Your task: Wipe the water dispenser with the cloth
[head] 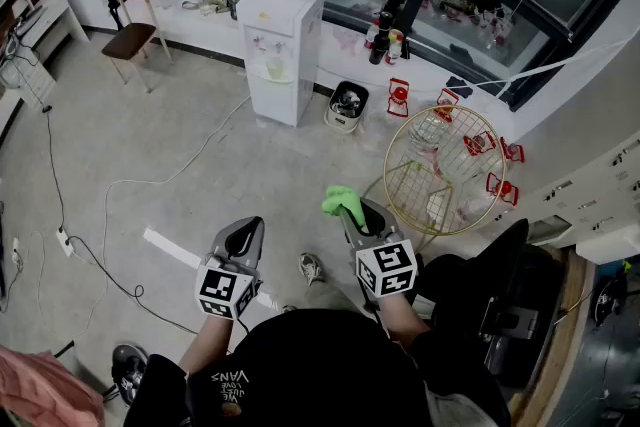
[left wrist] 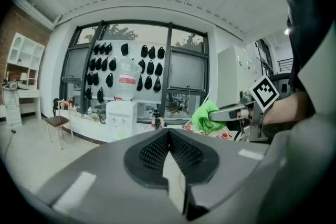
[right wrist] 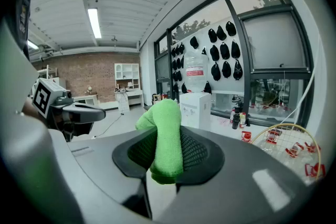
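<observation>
Currently, in the head view, the water dispenser (head: 283, 55) stands well apart from you, by the far wall. Your right gripper (head: 347, 210) carries the green cloth (head: 340, 201).

In the left gripper view, your left gripper (left wrist: 168, 136) is pressed together on nothing.

In the right gripper view, the jaws pinch the folded cloth. Expect it to be soft, light and floppy; grip its bunched middle.

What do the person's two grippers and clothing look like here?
Both the left hand-held gripper and right hand-held gripper are grey, with black meshed pads and a white cube bearing black square markers. The person's top is black.
</observation>
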The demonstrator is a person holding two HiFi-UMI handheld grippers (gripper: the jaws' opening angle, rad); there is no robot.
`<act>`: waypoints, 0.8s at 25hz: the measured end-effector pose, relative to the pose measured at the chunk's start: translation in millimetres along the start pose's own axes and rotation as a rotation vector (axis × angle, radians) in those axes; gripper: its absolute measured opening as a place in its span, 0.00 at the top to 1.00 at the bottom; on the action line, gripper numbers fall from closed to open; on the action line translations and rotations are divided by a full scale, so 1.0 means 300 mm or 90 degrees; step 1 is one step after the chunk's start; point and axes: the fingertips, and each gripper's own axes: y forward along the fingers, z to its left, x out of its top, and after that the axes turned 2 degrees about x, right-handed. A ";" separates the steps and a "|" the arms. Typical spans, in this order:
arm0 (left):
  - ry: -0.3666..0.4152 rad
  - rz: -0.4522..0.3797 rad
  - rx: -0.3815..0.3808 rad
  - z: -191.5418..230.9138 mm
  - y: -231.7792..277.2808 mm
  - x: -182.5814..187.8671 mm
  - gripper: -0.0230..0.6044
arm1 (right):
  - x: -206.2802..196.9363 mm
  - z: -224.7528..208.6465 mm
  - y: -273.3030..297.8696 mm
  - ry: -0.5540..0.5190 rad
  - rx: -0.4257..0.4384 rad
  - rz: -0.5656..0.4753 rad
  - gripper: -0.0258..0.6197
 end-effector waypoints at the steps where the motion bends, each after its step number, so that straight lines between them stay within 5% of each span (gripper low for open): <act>1: 0.000 0.001 -0.002 -0.001 0.022 -0.001 0.96 | 0.001 -0.016 0.010 0.001 0.002 0.001 0.79; 20: -0.018 0.007 0.024 0.131 0.558 0.087 0.96 | 0.114 -0.408 0.396 0.037 0.041 -0.007 0.78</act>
